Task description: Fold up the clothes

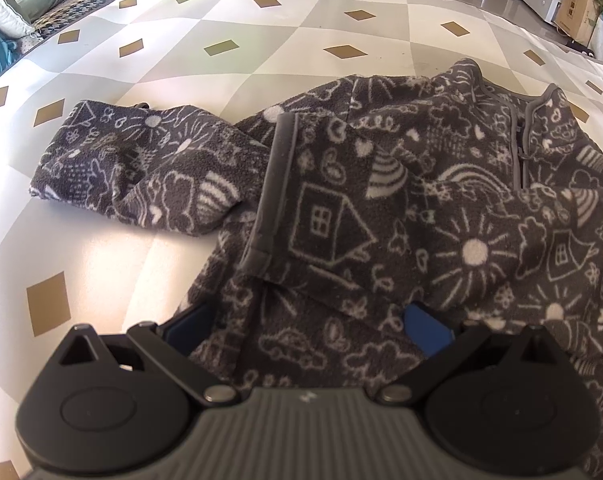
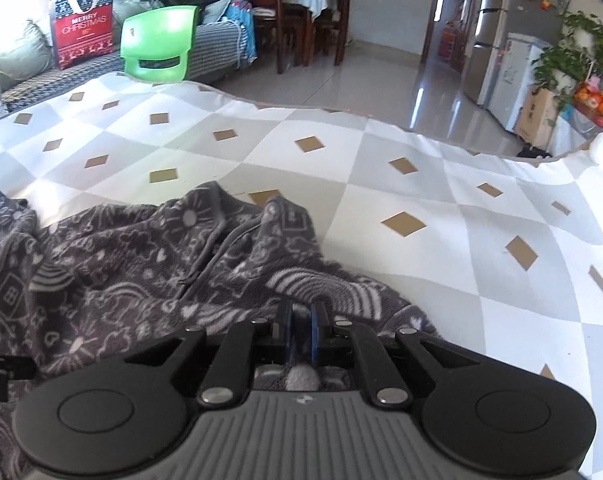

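Both tongs sit low over a gray fleece jacket [image 1: 381, 208] with white doodles. Left tongs [image 1: 307, 330] are spread wide, with fleece lying between the blue fingers [image 1: 427, 330]. Right tongs [image 2: 301, 334] are squeezed narrow, pinching a fold of the jacket. It lies on a checked sheet [image 2: 441, 184] with gold diamonds, 1 sleeve [image 1: 141, 160] out to the side. Behind are a green chair [image 2: 159, 42], a red Christmas bag [image 2: 83, 26], dark dining chairs [image 2: 289, 12] and a shiny floor [image 2: 381, 84].

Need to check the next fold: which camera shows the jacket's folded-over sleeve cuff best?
Left wrist view: the sleeve cuff lies in full sight across the fleece jacket, grey trim band clear. Right wrist view shows only the collar and zipper side of the jacket; the cuff is not visible there.
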A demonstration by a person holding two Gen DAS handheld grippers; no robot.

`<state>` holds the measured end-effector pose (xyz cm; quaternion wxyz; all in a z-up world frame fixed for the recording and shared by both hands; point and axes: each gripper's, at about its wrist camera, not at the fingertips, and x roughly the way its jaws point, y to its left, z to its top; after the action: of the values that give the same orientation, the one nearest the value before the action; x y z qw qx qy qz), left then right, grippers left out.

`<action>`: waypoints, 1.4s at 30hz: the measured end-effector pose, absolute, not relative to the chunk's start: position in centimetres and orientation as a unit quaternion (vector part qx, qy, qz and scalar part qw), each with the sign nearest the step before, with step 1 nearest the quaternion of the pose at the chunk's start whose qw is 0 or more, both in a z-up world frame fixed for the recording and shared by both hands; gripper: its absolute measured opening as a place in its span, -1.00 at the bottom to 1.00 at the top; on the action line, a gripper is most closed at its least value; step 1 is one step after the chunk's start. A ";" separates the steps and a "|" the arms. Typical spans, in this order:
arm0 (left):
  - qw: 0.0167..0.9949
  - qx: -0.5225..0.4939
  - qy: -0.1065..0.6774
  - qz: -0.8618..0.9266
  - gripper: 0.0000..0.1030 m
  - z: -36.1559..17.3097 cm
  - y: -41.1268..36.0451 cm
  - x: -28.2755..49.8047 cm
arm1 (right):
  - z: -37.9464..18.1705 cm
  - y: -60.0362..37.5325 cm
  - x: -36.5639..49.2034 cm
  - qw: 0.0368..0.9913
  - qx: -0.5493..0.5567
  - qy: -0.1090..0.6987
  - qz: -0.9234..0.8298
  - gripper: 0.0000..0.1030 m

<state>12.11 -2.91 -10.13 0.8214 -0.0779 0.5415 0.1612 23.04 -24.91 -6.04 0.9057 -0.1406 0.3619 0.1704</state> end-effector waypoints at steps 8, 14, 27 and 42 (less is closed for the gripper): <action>0.820 -0.072 0.537 0.187 1.00 -9.5 -2.3 11.8 | -5.4 -27.3 22.9 0.894 -0.111 0.404 0.160 -0.46; 0.823 -0.081 0.531 0.186 1.00 -8.7 -2.2 11.5 | -4.9 -27.9 20.2 0.877 -0.129 0.424 0.184 -0.41; 0.831 -0.077 0.525 0.167 1.00 -8.4 -2.8 10.8 | -4.2 -28.9 13.7 0.846 -0.211 0.443 0.208 -0.27; 0.843 -0.060 0.513 0.149 1.00 -9.3 -4.1 12.8 | -7.9 -27.2 12.3 0.837 -0.323 0.403 0.181 -0.23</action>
<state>12.78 -4.07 -9.34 0.8430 -0.0598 0.5134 0.1493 12.26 -27.18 -7.89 0.8370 -0.3234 0.4028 0.1807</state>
